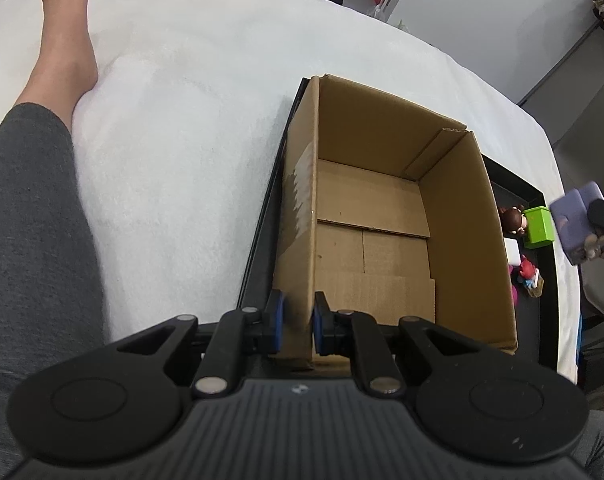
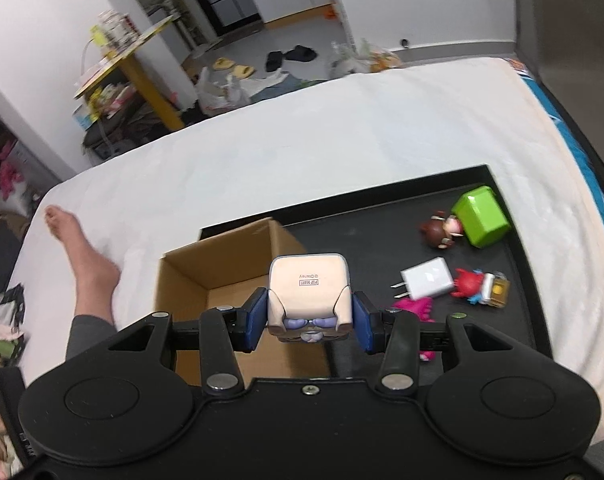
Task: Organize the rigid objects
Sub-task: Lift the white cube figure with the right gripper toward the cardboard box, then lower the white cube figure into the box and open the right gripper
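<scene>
The right gripper (image 2: 309, 326) grips a boxy purple-and-cream figurine (image 2: 309, 294) by its two flanks, one blue pad pressed on each side, so the toy's flat base with its printed label faces away from the camera and its purple end sits nearest the fingers. It hangs clear of the tray. The open cardboard box (image 2: 222, 276) lies directly beyond and below it, slightly to the left in the right wrist view, so I judge the coming move to be a short carry forward and leftward, then down over the open top.

The left gripper (image 1: 298, 326) is closed on the near wall of that box (image 1: 375, 216), one finger outside and one inside, steadying it. From there the figurine (image 1: 577, 220) shows blurred at the far right edge, well apart from the box, so the right hand is the only one placed to deliver it.

Farther right on the black tray (image 2: 365, 240) lie a white charger (image 2: 425, 282), a red figure (image 2: 471, 282), a pink toy (image 2: 415, 306), a brown-haired doll (image 2: 439, 234) and a green block (image 2: 481, 216), probably next in turn. The tray rests on a white bed (image 2: 302, 148).
</scene>
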